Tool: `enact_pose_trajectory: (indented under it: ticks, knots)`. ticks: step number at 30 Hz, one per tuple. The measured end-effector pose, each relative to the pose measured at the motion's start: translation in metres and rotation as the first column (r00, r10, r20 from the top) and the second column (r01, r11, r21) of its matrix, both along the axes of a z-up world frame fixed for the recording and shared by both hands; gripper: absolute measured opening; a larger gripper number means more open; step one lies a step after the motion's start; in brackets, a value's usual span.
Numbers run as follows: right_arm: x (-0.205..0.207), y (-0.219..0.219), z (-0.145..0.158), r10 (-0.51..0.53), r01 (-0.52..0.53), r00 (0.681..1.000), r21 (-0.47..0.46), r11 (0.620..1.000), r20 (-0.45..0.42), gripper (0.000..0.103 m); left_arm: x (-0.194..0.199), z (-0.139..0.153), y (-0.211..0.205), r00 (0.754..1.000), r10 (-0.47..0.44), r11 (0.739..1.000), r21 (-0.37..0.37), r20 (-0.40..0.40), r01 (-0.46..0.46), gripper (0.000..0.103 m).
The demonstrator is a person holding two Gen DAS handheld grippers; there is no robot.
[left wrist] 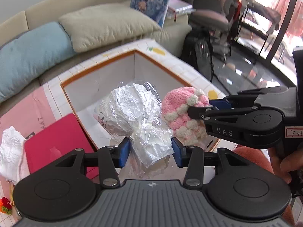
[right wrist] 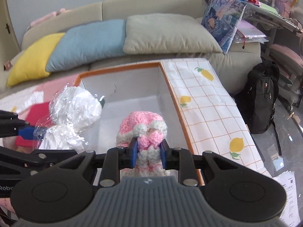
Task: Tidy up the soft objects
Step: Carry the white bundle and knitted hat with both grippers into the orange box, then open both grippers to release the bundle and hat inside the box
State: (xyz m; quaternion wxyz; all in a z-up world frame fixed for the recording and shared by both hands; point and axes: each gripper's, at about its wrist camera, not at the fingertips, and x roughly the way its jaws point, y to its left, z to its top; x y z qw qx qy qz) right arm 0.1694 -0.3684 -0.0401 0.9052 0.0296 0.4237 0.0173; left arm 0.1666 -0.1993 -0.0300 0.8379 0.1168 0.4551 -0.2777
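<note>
Crinkled clear plastic hides most of the white soft toy (left wrist: 130, 111), clamped low down between the blue pads of the left gripper (left wrist: 150, 152), jaws about half apart and pressed against the wrapping. Held above the open white box (left wrist: 106, 87) with the orange rim, toward its 7 o'clock corner in the left wrist view. Small paper label at 9 o'clock on the bag, handwriting too creased to read. Pink and cream crochet toy (right wrist: 144, 130) pinched by the right gripper (right wrist: 148, 152), jaws narrow and squeezing the yarn; lower end cut off behind the gripper body, shape hard to name. Hangs over the box interior, at 3 o'clock of the wrapped toy and just beside it. "DAS" printed in white on the right gripper's side in the left view, plus a boxed tag starting "T-1", rest cut off. "Robo" legible at 9 o'clock in the right view, remainder out of frame. Red flat case (left wrist: 55, 143) at 8 o'clock, partly covered. Pink sheet (left wrist: 28, 109) with faint scrawl, unreadable. Printed papers (right wrist: 286, 193) at 4 o'clock, text too small.
</note>
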Motion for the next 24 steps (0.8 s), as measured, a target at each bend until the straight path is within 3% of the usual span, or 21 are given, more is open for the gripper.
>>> enact_pose_trajectory:
  ticks: [11, 16, 21, 24]
  knots:
    - [0.026, 0.01, -0.041, 0.05, -0.061, 0.992, -0.086, 0.994, -0.119, 0.024, 0.017, -0.036, -0.016, 0.996, -0.027, 0.984, 0.171, -0.08, 0.04, 0.054]
    - [0.025, 0.011, -0.047, 0.061, -0.077, 0.989, -0.119, 0.99, -0.137, 0.026, 0.022, -0.044, -0.021, 0.995, -0.027, 0.981, 0.186, -0.099, 0.046, 0.055]
    - [0.024, 0.013, -0.044, 0.067, -0.085, 0.988, -0.123, 0.989, -0.141, 0.029, 0.023, -0.04, -0.019, 0.995, -0.022, 0.986, 0.165, -0.094, 0.038, 0.064]
    - [0.025, 0.013, -0.04, 0.065, -0.083, 0.989, -0.14, 0.987, -0.133, 0.037, 0.021, -0.034, -0.019, 0.997, -0.046, 0.985, 0.165, -0.069, 0.057, 0.068]
